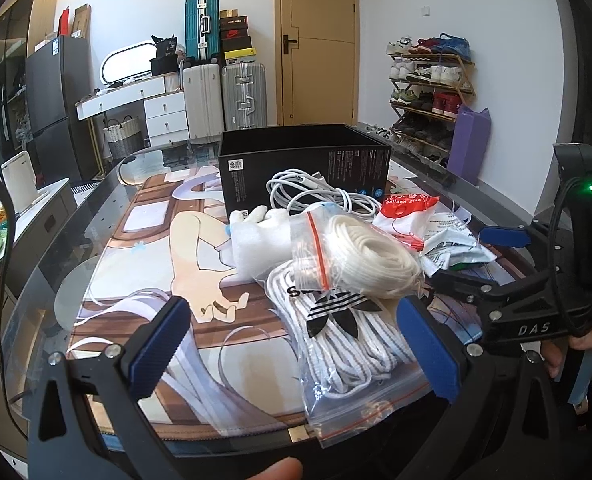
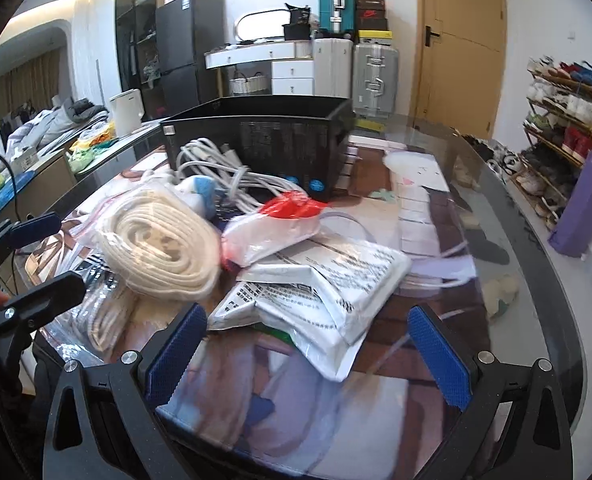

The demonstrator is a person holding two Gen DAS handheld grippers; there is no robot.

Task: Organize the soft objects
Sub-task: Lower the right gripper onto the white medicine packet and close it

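Left gripper (image 1: 296, 344) spread wide, holding nothing; one zip bag of striped laces (image 1: 347, 344) lies between its fingers. At 12 o'clock sits one bagged cream cord coil (image 1: 369, 256), beyond it one white cable bundle (image 1: 315, 192) and one black box (image 1: 307, 164). Right gripper (image 2: 307, 348) spread, two white pouches (image 2: 319, 292) at 12 o'clock.

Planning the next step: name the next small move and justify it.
Probably lower the open left gripper onto the zip bag of white laces lying between its fingers. The black box behind the pile stands open, and the right gripper is also open, holding nothing.
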